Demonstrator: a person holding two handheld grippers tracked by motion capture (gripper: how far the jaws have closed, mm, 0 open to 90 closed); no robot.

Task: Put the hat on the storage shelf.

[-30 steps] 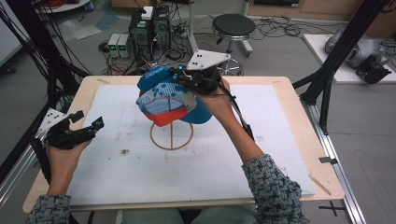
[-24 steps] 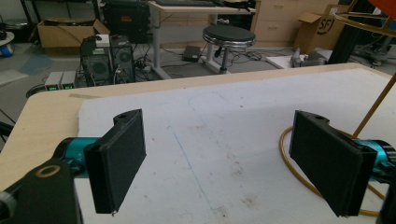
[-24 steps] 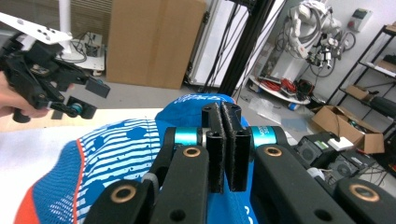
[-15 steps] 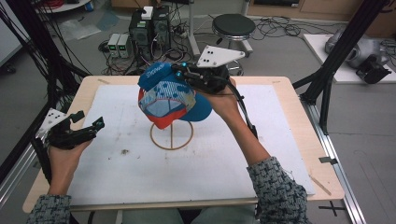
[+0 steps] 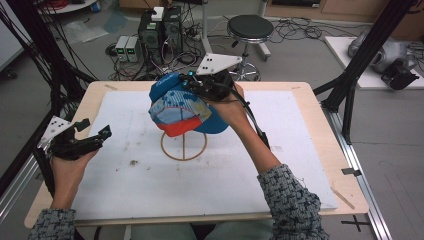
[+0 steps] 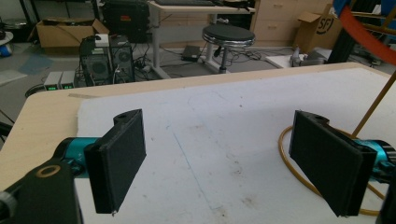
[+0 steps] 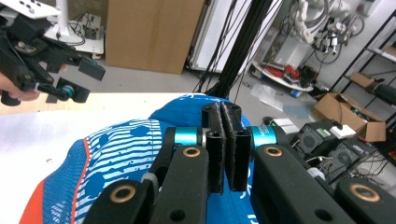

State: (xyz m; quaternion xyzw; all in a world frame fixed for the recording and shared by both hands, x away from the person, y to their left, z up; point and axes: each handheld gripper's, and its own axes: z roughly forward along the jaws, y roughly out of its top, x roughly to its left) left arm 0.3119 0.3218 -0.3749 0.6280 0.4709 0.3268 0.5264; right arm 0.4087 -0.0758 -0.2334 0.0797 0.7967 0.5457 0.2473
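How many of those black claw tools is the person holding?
2. The left gripper hovers open over the table's left edge. The right gripper is pinched shut on the blue cap at the wire stand.

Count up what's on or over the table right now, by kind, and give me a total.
Caps: 1, the blue and orange cap, pinched by the right gripper
Wire stands: 1, the stand with a ring base under the cap
White mats: 1, the mat
Grippers: 2, the right one and the left gripper, open with nothing between its jaws
Total: 5
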